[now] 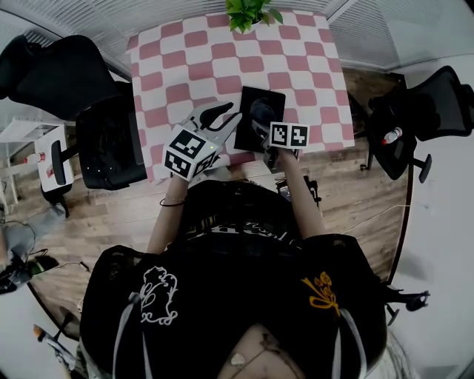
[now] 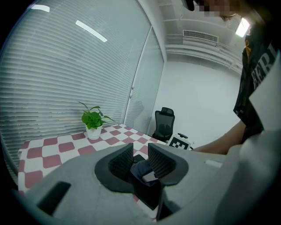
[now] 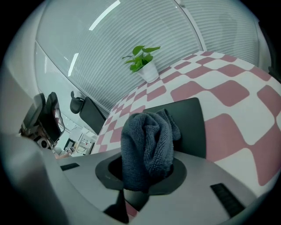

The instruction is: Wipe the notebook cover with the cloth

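A black notebook [image 1: 268,98] lies on the pink-and-white checked table [image 1: 192,66], near its front edge. My right gripper [image 1: 264,138] is shut on a bunched grey-blue cloth [image 3: 147,140], which rests on the notebook cover [image 3: 189,127]. In the head view the cloth [image 1: 261,118] shows as a dark lump on the notebook's near half. My left gripper [image 1: 226,118] hovers at the notebook's left edge with its jaws apart and nothing between them. Through that gap in the left gripper view [image 2: 140,160] I see the cloth [image 2: 141,169] and a notebook corner [image 2: 147,191].
A potted green plant [image 1: 250,11] stands at the table's far edge. Black office chairs flank the table, one on the left [image 1: 81,89] and one on the right [image 1: 429,104]. A small white shelf [image 1: 44,155] sits on the wooden floor at the left.
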### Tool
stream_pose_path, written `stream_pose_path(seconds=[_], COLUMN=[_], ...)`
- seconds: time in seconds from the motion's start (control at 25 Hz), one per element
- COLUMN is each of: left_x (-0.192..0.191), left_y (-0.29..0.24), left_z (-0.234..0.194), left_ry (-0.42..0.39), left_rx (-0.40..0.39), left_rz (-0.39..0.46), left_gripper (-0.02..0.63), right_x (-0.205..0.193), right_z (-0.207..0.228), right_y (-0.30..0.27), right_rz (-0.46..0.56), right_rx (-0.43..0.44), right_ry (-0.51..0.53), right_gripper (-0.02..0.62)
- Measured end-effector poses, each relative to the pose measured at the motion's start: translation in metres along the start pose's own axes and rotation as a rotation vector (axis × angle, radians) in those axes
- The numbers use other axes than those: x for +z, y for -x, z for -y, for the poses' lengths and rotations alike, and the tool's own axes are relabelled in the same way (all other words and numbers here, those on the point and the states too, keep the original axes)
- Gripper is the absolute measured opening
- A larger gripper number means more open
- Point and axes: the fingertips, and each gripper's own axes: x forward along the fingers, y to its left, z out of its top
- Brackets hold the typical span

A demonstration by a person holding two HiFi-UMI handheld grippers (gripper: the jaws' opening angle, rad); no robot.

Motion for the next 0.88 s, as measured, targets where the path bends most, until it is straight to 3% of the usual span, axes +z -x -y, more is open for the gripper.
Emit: stream_pose_path(seconds=[0.52, 0.64, 0.88], left_x=[-0.007, -0.009, -0.015], left_y=[-0.001, 0.002, 0.007], left_z=[0.023, 0.025, 0.028], left_ry=[-0.014, -0.008, 0.001], left_rx=[-0.015, -0.004, 0.011], left_rz=[-0.013, -0.013, -0.013], left_gripper=[0.114, 0.114, 0.114], right_x=[-0.009, -0.011, -0.01], right_z=[0.056, 0.05, 0.006], right_y=[0.052, 0.055, 0.049], right_rz=[0.069, 0.057, 0.057], right_rx=[-0.087, -0.099, -0.014], right_ry=[-0.062, -0.043, 0.009], right_gripper=[0.074, 0.074, 0.074])
